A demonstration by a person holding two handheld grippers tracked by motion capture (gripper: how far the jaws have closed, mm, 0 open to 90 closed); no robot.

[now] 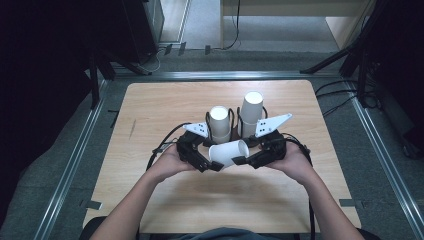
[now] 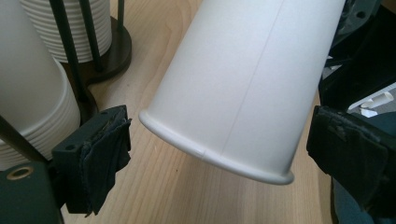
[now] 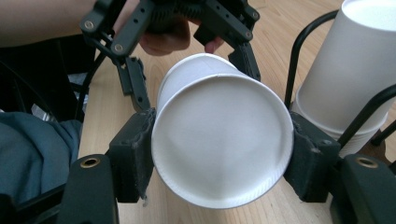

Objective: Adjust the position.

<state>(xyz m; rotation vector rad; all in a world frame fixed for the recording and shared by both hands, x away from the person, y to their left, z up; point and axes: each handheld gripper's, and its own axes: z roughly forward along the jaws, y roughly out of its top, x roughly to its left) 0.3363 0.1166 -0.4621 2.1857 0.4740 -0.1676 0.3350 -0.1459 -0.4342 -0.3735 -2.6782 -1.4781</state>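
One paper cup [image 3: 219, 140] lies sideways, pinched by right claw [image 3: 219, 154]; left claw [image 2: 224, 154] spread wide.

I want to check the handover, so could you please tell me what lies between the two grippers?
A white paper cup lies on its side between the left gripper and the right gripper, seen in the high view.

Your high view looks forward and down from above your side of the table [image 1: 165, 200], taking in the whole top and the floor beyond. Your left gripper view sits very close behind its jaws, facing a single white paper cup [image 2: 243, 88] lying on its side, rim toward the lens. Your right gripper view looks from the opposite end, close on that cup's base [image 3: 219, 140]. All three share this cup [image 1: 229, 151] and the upright cup stacks [image 1: 235, 120] behind it.
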